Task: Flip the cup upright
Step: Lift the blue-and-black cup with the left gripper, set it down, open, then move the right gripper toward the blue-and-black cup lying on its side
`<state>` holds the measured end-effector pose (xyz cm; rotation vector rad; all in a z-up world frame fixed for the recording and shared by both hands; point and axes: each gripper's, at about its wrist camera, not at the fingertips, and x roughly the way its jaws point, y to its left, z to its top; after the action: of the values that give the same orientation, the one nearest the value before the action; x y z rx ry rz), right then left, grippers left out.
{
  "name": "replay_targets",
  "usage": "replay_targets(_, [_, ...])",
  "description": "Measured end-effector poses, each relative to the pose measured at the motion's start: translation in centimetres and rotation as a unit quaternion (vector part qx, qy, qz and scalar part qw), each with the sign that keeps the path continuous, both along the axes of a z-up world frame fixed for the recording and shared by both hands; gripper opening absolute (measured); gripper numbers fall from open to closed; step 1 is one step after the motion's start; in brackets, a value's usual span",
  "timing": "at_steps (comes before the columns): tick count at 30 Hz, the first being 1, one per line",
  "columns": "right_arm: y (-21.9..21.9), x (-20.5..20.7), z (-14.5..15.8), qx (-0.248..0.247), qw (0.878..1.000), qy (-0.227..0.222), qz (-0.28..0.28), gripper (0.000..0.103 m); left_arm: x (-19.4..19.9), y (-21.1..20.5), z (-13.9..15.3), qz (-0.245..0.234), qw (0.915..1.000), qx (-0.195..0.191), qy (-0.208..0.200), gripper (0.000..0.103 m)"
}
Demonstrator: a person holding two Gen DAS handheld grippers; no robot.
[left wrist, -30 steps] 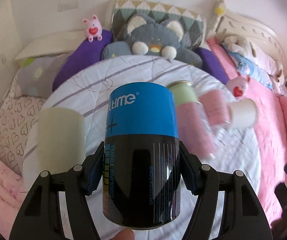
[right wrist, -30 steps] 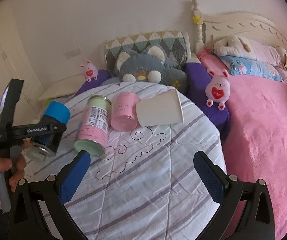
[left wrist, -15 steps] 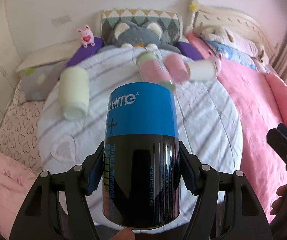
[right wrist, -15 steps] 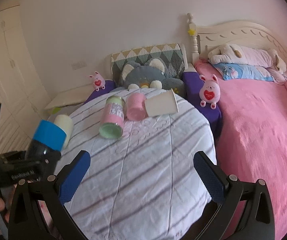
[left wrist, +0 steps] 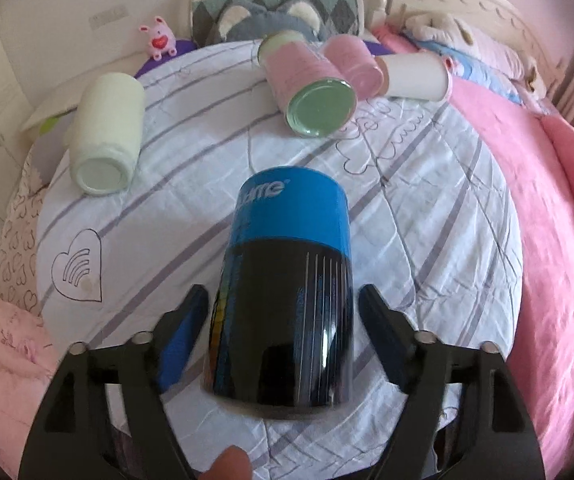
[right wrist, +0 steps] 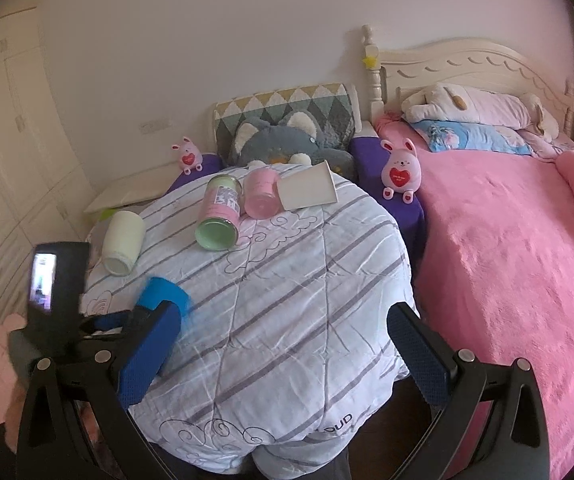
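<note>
Between spread fingers [left wrist: 185, 332] (left view): cup [left wrist: 287, 280].

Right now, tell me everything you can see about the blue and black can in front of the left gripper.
The can is a glossy cylinder: far part bright blue with white lettering, near part black with fine print. Slightly blurred, it sits low over the striped quilt, blue end pointing away, between the open fingers of the left gripper, a gap showing on each side.
</note>
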<state>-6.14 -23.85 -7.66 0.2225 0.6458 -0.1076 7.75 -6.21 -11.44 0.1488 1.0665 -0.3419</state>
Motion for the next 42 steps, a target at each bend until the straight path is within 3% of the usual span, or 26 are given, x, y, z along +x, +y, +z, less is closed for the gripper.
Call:
replay_targets(6, [0.1,-0.1,0.2,0.001,1.000,-0.005,0.000,0.103,-2.3,1.8,3.5,0.006,0.9990,-0.007,-0.044,0.097])
replay_targets(18, [4.7,-0.1,1.2,-0.001,0.999,-0.017,0.048,0.103,-8.6,9.5,10.5,0.083,0.9867,-0.007,-0.139,0.101])
replay_targets(30, [8.1,-0.4,1.5,-0.002,0.996,-0.015,0.083,0.103,-12.1,12.4,11.2,0.116,0.9796,0.008,-0.164,0.103])
replay_targets(42, [9.0,-0.7,1.6,0.001,0.996,-0.012,0.090,0.103,-12.5,12.9,11.0,0.120,0.9801,0.006,-0.158,0.103])
